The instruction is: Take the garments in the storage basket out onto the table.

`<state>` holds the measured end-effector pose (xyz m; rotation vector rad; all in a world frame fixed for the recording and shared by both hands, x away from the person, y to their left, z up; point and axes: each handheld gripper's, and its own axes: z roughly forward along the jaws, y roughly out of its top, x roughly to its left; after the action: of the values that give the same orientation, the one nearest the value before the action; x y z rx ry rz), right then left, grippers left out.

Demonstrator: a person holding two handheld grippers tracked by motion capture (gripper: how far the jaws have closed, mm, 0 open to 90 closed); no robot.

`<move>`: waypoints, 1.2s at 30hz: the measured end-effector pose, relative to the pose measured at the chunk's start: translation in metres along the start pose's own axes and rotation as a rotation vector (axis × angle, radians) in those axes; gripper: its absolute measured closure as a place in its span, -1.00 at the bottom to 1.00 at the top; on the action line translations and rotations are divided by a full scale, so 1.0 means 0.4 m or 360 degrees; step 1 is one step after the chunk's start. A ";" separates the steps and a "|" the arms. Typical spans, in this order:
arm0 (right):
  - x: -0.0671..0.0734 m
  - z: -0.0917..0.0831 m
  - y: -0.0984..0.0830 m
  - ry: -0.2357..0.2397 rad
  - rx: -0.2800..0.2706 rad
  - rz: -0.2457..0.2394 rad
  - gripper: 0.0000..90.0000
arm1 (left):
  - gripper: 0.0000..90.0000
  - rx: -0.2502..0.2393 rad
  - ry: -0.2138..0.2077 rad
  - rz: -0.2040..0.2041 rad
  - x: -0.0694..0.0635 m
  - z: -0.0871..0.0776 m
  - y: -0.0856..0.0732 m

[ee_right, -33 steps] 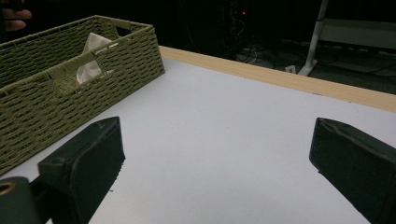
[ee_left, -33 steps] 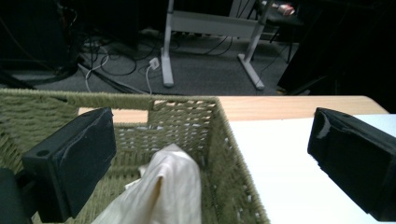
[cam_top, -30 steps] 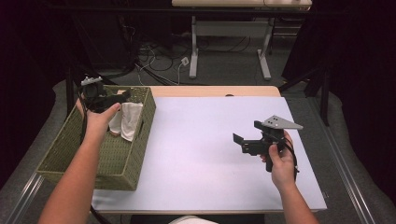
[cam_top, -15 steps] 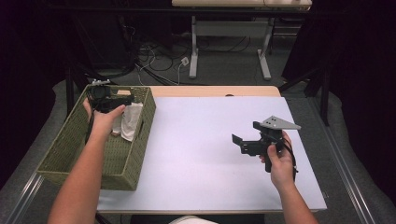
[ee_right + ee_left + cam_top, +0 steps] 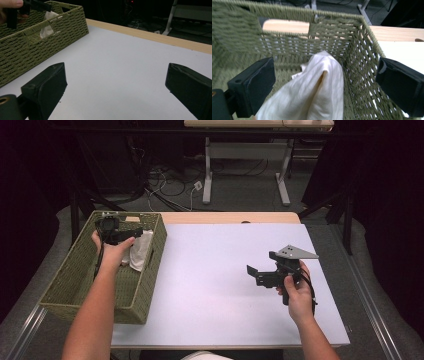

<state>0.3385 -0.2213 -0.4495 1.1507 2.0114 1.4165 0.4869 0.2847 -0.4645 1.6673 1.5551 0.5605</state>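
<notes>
A white cloth (image 5: 317, 90) lies bunched in the far right corner of an olive woven basket (image 5: 359, 62). My left gripper (image 5: 324, 85) is open, its jaws standing wide on either side of the cloth without touching it. From above, the left gripper (image 5: 116, 234) sits inside the basket (image 5: 95, 307) just left of the cloth (image 5: 141, 251). My right gripper (image 5: 261, 264) is held open over the white table top (image 5: 210, 270), nothing between its jaws. In the right gripper view, the open right gripper (image 5: 117, 82) faces the basket (image 5: 37, 50) and the cloth (image 5: 48, 31).
The basket stands along the table's left edge, with a cut-out handle in its right wall. A bare wooden strip (image 5: 230, 217) runs along the table's far edge. Beyond it are a desk frame (image 5: 245, 175) and floor cables (image 5: 170, 185).
My left gripper has come down from the basket's far rim into the basket, closer to the cloth. The right gripper has hardly moved.
</notes>
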 end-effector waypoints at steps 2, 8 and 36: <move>0.000 0.001 0.000 0.0003 0.0001 -0.0009 -0.93 | -0.89 0.0020 -0.0013 -0.0022 0.007 0.008 -0.010; 0.001 0.004 -0.002 0.0003 0.0008 -0.0001 -0.92 | -0.89 0.0052 -0.0003 -0.0028 0.017 0.020 -0.023; 0.006 0.017 -0.010 0.0012 0.0060 -0.0022 -0.91 | -0.67 0.0264 0.0023 -0.0033 0.024 0.079 -0.064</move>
<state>0.3407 -0.2161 -0.4555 1.1470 2.0555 1.3838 0.4964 0.2854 -0.5054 1.7706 1.6660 0.4437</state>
